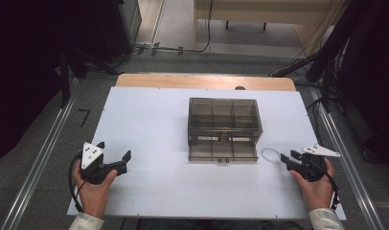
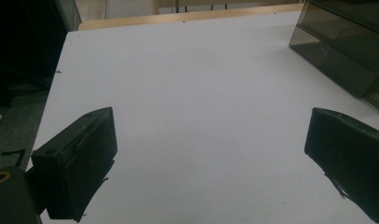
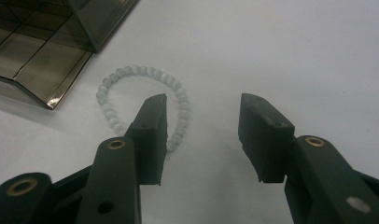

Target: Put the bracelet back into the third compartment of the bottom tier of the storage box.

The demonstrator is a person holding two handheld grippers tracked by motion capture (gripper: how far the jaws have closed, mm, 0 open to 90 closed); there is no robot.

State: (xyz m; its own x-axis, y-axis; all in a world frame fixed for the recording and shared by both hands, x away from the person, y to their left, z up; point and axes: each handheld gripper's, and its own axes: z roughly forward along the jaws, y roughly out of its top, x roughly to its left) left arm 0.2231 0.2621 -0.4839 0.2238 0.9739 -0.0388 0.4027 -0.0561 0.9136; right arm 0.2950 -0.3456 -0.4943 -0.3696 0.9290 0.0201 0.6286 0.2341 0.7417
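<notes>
A bracelet of pale white beads (image 1: 270, 155) lies flat on the white tabletop (image 1: 149, 124), just right of the smoky clear drawer box (image 1: 224, 115). The box's bottom drawer (image 1: 223, 150) is pulled out toward me. My right gripper (image 1: 284, 162) sits low beside the bracelet (image 3: 145, 71). In the right gripper view this gripper (image 3: 204, 100) is open: its left jaw hangs over the inside of the ring, and the ring's near-right beads lie between the jaws, untouched. My left gripper (image 1: 115, 149) rests at the table's left, open wide (image 2: 211, 116) and holding nothing.
The drawer box's corner (image 2: 346, 51) shows at the upper right of the left gripper view, and its open drawer (image 3: 38, 51) at the upper left of the right gripper view. A wooden strip (image 1: 207, 81) edges the table's far side. Metal rails (image 1: 44, 153) run along both sides.
</notes>
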